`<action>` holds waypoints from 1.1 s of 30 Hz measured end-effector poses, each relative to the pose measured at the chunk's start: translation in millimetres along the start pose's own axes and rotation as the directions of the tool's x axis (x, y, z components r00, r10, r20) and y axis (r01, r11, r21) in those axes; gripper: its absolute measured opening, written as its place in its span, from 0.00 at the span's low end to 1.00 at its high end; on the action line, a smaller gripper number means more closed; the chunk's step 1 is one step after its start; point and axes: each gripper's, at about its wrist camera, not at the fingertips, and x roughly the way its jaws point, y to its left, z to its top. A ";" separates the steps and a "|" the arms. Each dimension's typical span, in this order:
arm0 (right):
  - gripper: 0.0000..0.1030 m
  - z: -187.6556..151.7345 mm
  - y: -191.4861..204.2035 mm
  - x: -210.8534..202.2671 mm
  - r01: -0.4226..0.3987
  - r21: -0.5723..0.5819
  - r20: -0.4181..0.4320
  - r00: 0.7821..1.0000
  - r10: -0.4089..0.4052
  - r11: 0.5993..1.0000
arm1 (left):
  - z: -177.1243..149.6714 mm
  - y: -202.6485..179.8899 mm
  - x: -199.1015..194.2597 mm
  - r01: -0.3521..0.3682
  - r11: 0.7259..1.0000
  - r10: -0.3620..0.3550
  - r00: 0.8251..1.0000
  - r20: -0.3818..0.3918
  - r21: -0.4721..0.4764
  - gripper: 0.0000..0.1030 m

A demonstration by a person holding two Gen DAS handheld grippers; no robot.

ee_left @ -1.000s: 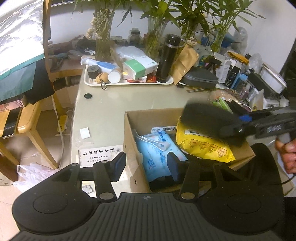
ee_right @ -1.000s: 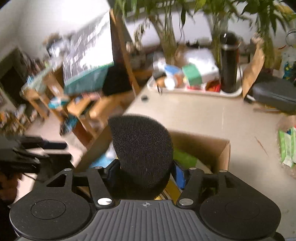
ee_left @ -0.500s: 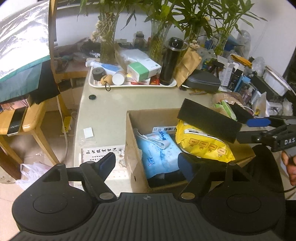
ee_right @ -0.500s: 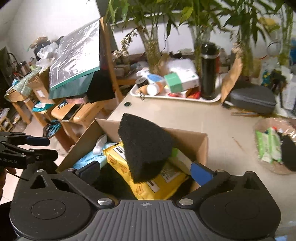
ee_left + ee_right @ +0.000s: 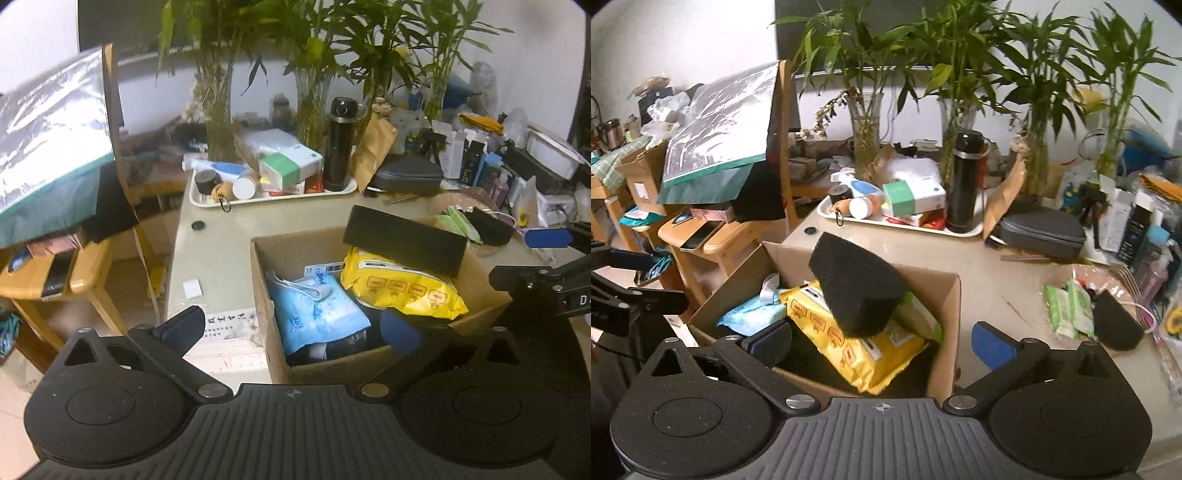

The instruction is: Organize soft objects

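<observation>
A cardboard box (image 5: 476,284) sits on a cluttered table (image 5: 221,251), packed with soft goods; a black sponge (image 5: 857,288) rests tilted atop a yellow pack (image 5: 857,343), its far end against the box's back wall; a blue pack (image 5: 317,314) lies beside the yellow one, nearer the left side of the box. The right gripper (image 5: 882,343) hangs just short of the box, jaws spread wide and holding nothing; the left gripper (image 5: 291,325) is opening, its jaws astride the box's near corner, nothing gripped. Past the box, a plate (image 5: 1123,273) holds green packs (image 5: 1067,306) and a second black sponge (image 5: 1115,321); a tray (image 5: 273,195) with a black flask (image 5: 338,144) stands at the table's far edge.
</observation>
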 end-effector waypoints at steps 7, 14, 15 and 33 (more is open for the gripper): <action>1.00 -17.6 7.7 0.8 0.054 0.042 -0.060 0.997 -0.052 0.998 | -11.5 -6.4 -10.3 0.003 0.999 -0.002 1.000 0.008 -0.033 1.00; 1.00 -35.2 17.0 -4.3 0.166 0.100 -0.120 0.981 -0.154 0.981 | -18.9 -14.7 -16.4 -0.028 1.000 0.028 0.999 -0.039 0.009 1.00; 1.00 -35.6 16.3 -2.5 0.164 0.113 -0.149 0.978 -0.147 0.980 | -20.2 -15.8 -17.4 -0.027 1.000 0.028 0.999 -0.045 0.012 1.00; 1.00 -40.3 29.1 5.0 0.171 0.058 -0.273 0.950 -0.149 0.984 | -27.8 -19.8 -11.3 -0.023 1.000 0.021 0.988 -0.151 -0.015 1.00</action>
